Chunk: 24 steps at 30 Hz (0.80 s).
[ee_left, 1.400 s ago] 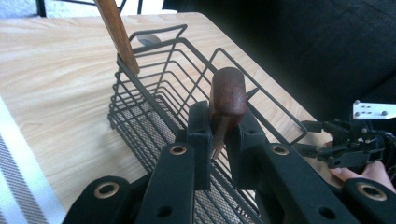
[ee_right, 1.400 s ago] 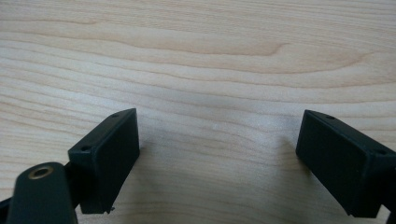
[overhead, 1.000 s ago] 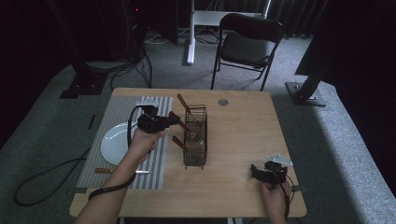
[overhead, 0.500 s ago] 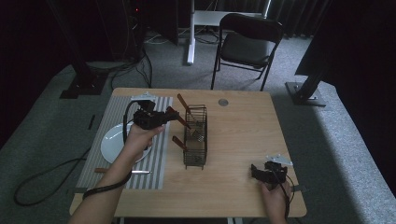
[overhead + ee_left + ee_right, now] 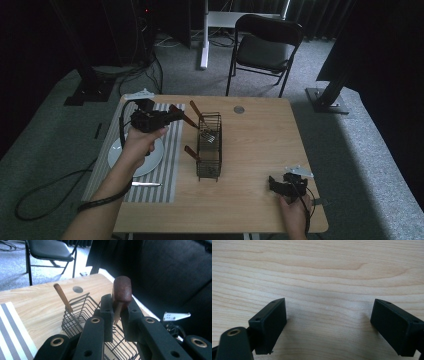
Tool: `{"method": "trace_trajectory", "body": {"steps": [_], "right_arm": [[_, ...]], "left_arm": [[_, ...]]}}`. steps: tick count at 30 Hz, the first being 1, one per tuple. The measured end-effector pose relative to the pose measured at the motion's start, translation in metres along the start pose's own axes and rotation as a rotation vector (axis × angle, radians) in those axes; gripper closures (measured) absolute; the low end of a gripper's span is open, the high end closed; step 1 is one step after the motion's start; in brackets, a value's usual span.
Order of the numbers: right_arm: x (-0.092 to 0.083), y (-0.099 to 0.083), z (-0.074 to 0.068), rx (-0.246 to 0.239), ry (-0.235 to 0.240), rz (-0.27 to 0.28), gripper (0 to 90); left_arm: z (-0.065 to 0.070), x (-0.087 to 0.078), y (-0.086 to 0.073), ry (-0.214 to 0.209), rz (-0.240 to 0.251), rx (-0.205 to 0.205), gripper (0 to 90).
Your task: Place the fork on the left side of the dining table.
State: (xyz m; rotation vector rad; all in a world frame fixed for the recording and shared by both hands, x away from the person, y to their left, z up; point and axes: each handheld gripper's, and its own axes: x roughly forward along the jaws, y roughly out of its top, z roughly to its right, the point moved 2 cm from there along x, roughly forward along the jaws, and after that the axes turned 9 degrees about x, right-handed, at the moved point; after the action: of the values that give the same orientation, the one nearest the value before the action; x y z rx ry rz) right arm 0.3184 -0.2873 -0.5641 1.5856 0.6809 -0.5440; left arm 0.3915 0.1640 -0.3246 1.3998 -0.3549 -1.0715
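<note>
Dark curtains and a folding chair (image 5: 267,47) stand behind the wooden table (image 5: 260,145), where a wire basket (image 5: 209,147) sits near the middle, just right of a striped mat (image 5: 165,165). The left gripper (image 5: 172,114) hangs above the basket's left far corner, its jaws clamped on the dark wooden handle (image 5: 121,291) of a utensil whose lower end reaches down into the basket. In the left gripper view the handle's rounded end sticks up past the jaw tips. Its long axis runs steeply, tilted up and to the left away from the basket, working end down.

The main risk, as I judge it, is the hidden working end catching a basket wire, which would drag or tip the light basket. The grip sits near the handle's end, so the utensil could also swivel between the pads. Two more handles (image 5: 196,111) lean in the basket and may be knocked.

On the basket's right, near the table's front edge, the right gripper (image 5: 276,183) rests with jaws wide apart over bare wood.
</note>
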Motion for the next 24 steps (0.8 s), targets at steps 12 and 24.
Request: {"method": "trace_trajectory", "body": {"steps": [12,24], "right_arm": [[0.0,0.0,0.0,0.0,0.0,0.0,13.0],[0.0,0.0,0.0,-0.001,0.0,0.0,13.0]], "left_arm": [[-0.013,-0.024,0.006,0.054,0.038,-0.002,80.6],[-0.05,-0.039,-0.005,0.146,0.057,-0.071,80.6]]}}
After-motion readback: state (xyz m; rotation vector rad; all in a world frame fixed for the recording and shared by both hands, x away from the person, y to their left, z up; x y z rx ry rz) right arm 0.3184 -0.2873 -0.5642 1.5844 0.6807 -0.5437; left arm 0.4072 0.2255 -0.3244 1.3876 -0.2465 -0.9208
